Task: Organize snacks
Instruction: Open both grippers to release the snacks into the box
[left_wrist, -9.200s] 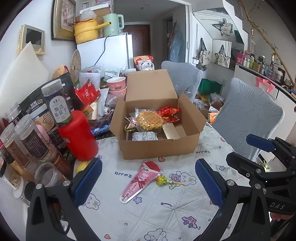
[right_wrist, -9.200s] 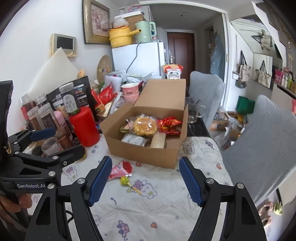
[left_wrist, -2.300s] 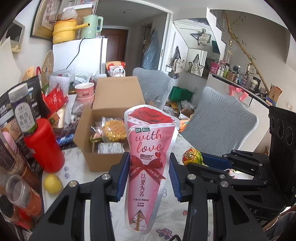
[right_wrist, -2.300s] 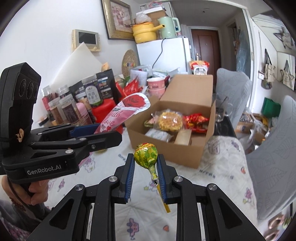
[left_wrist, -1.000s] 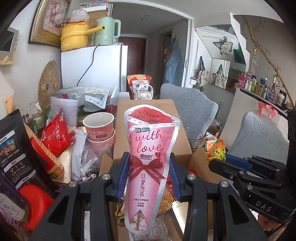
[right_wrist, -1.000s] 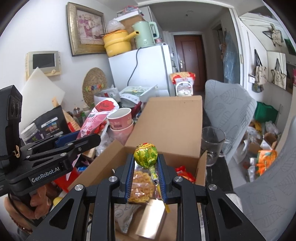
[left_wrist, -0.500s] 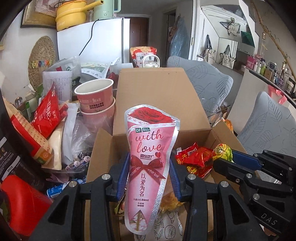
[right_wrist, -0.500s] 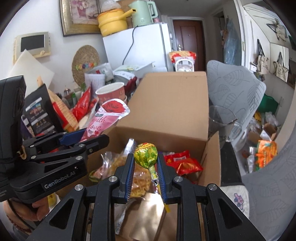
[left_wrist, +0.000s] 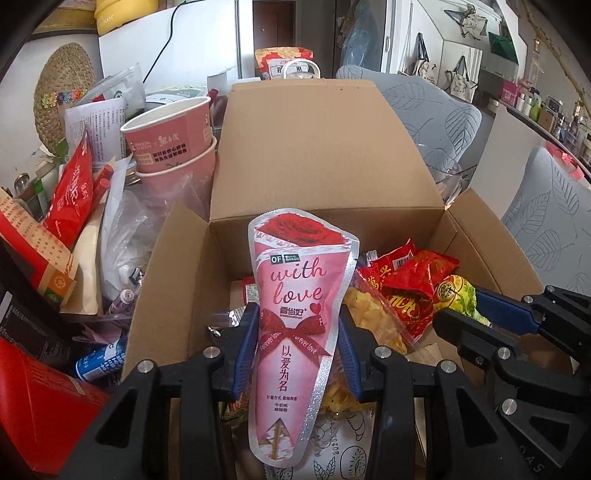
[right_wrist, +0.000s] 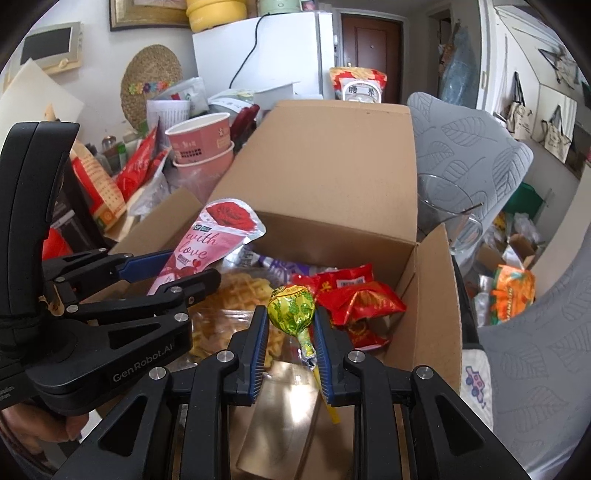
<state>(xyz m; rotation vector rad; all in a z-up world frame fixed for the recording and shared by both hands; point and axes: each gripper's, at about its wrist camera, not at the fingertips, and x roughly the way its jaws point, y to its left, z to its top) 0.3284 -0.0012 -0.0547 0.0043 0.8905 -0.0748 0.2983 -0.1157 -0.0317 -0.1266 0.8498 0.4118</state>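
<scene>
My left gripper (left_wrist: 297, 343) is shut on a pink cone-shaped "with love" snack pack (left_wrist: 295, 332) and holds it upright over the open cardboard box (left_wrist: 325, 155). My right gripper (right_wrist: 290, 343) is shut on a green-wrapped lollipop (right_wrist: 291, 310), also over the box (right_wrist: 436, 295). The box holds a waffle pack (right_wrist: 240, 295), red snack bags (right_wrist: 354, 295) and a gold packet (right_wrist: 284, 417). The left gripper with the pink pack (right_wrist: 210, 243) shows at left in the right wrist view; the right gripper's lollipop (left_wrist: 456, 295) shows at right in the left wrist view.
Stacked pink paper cups (left_wrist: 173, 144), red snack bags (left_wrist: 70, 188) and a red canister (left_wrist: 33, 406) crowd the left side of the box. A glass mug (right_wrist: 447, 218) stands right of the box. Grey chairs (right_wrist: 465, 147) stand behind and to the right.
Both grippers have moved forward and down over the box, each still holding its snack. The box contents now fill more of both views.
</scene>
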